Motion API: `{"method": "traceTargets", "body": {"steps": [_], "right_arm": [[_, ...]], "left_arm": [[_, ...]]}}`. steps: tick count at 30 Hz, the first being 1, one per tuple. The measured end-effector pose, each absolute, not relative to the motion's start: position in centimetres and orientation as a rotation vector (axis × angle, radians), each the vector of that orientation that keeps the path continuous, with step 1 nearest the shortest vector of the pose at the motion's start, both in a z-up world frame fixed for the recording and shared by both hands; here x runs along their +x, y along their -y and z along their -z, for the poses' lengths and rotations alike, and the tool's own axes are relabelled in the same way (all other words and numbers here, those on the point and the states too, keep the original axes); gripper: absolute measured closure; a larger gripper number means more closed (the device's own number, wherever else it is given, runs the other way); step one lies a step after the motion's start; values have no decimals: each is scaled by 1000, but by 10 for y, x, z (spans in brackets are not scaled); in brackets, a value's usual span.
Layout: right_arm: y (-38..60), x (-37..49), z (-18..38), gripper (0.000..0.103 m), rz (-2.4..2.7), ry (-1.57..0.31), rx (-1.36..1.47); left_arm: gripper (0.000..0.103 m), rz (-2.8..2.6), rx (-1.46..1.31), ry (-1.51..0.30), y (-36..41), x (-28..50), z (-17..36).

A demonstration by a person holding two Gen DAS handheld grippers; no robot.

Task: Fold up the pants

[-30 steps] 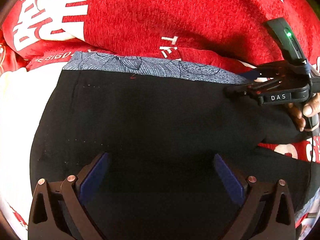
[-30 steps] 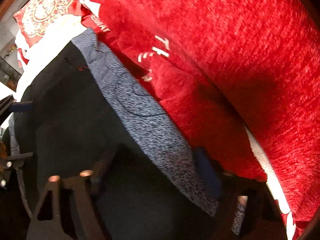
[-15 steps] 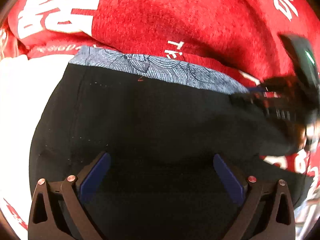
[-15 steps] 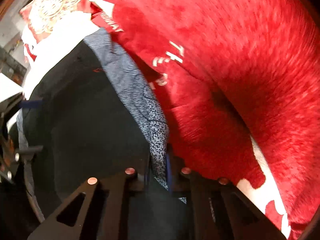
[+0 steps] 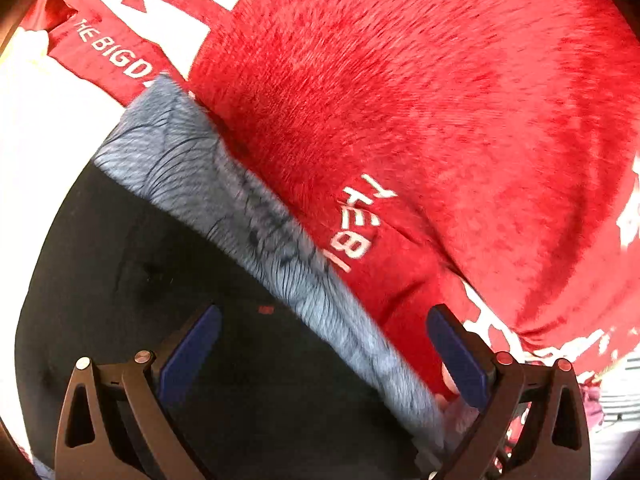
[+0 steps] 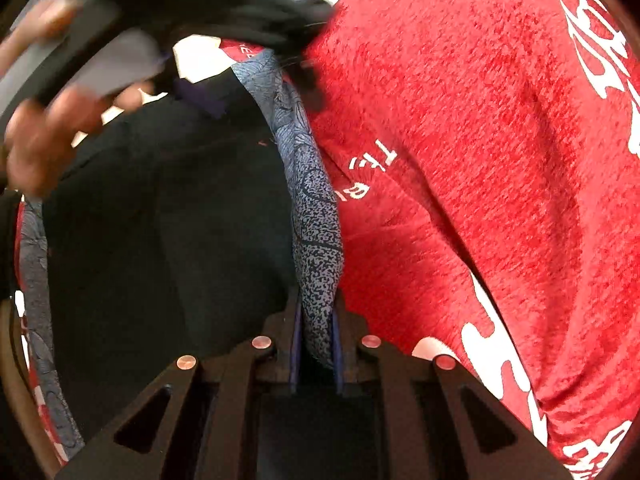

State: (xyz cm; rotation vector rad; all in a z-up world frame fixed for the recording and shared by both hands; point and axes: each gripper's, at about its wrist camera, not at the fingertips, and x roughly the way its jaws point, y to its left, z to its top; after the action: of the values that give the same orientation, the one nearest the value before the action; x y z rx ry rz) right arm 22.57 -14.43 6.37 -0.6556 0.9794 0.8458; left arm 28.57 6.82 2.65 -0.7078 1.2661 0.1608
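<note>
Right gripper (image 6: 316, 354) just closed, now clamped on pants (image 6: 168, 232) patterned waistband (image 6: 320, 256); left gripper (image 5: 324, 354) wide, empty. Fabric looks soft, floppy; grab the band edge.

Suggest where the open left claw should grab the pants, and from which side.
Probably the grey patterned waistband, coming from the red blanket side. That edge runs diagonally between the left claw pads, and the right claw already pinches the same band.
</note>
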Motion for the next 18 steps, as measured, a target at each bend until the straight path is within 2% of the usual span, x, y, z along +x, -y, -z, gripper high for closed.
{"method": "traceTargets", "body": {"steps": [5,6,7,9,12,18], "right_arm": [[139,225,-61,89,-828,-969,-662],[141,225,-62,89,-828,-969,-660],[144,223,-63,89,-828,-968,-662],[143,223,-63,89,-827,-965,-668],[140,222,-61,89,-826,-965,-666],[143,221,-67,89,-821,-964,-646]], "left_arm": [[0,-292,-754,-1347,-76,309,5],[4,-307,-764,-1337,-77,310,7],[12,-328,-750,-1320,-76,310,7],[64,-360,-670,-1341,-72,312,6],[81,-330,-701,-1315,-77,307,3],[89,-263,-767,-1194,-89,266,-20]]}}
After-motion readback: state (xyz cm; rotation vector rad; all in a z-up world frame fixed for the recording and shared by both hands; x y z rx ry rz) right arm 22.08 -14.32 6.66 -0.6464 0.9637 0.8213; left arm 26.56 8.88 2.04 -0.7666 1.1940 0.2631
